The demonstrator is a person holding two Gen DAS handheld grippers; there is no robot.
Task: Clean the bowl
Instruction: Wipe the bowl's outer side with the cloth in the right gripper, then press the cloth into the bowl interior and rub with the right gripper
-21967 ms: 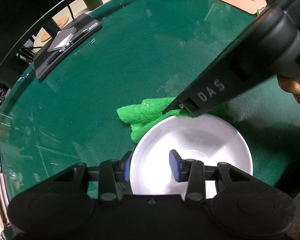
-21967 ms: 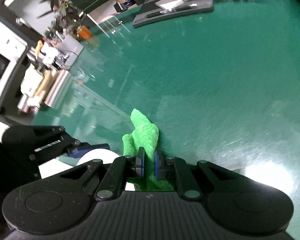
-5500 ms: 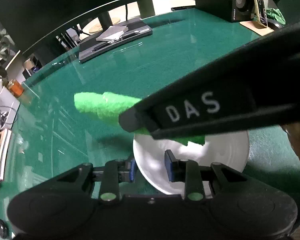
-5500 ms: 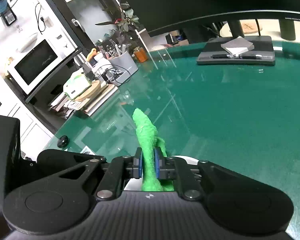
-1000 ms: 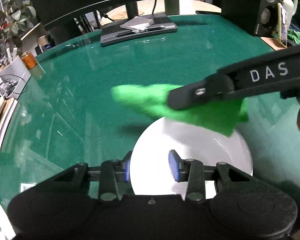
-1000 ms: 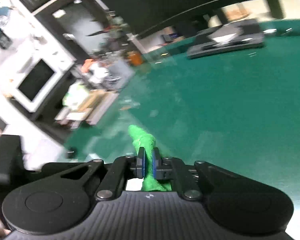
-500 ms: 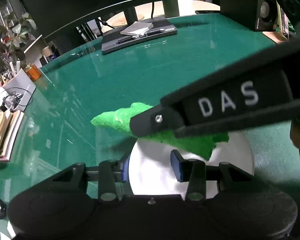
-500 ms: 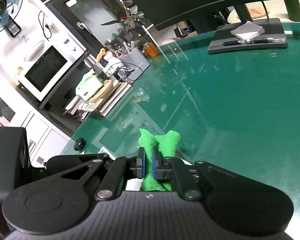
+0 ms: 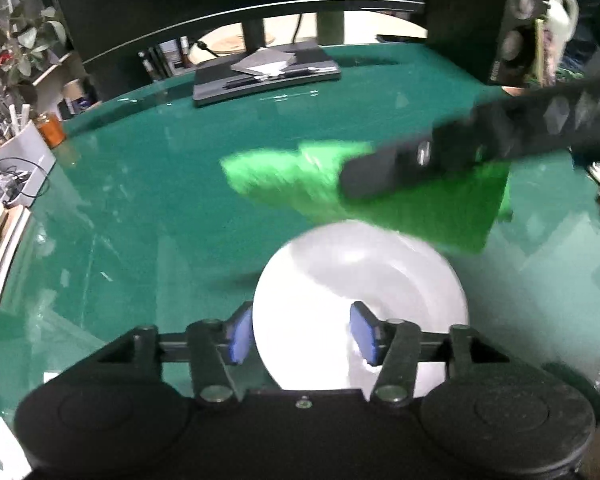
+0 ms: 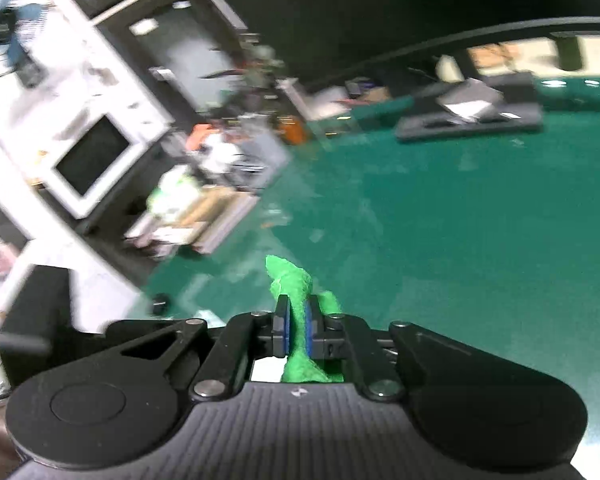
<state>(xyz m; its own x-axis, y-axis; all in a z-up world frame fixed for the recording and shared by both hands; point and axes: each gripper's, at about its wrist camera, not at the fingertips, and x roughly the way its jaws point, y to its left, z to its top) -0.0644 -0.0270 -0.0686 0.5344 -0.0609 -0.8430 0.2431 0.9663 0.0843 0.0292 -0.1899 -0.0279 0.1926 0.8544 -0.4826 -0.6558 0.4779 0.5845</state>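
Left wrist view: left gripper (image 9: 302, 336) opening right now, its blue pads (image 9: 239, 338) wider apart than half a second back. Bowl (image 9: 360, 304) rim between the jaws, left pad just outside the rim, right pad over the inside wall; no clear pressing contact visible, so grip on the bowl judged released or nearly so. Bowl white, sitting on the green counter (image 9: 140, 200), mouth facing up; round, so no real long axis. Green cloth (image 9: 300, 184) now clear of the bowl, hanging above and beyond its far rim rather than across the inside as half a second ago. Cloth stretched sideways across the frame, long axis roughly left to right, free end toward the left, lower corner drooping at the right. Right gripper (image 9: 432, 164) across the upper right, blurred with motion.

Right wrist view: right gripper (image 10: 296, 334) clamped nearly fully together on the cloth (image 10: 294, 288), fabric pinched between the pads, a tuft pointing up and away past the tips, the rest trailing below. Whole frame smeared, view tilted compared with half a second ago. A sliver of white under the jaws, probably the bowl.

Reading for the task: cloth lifted out and hold on the bowl loosening together, likely a wipe just finished.
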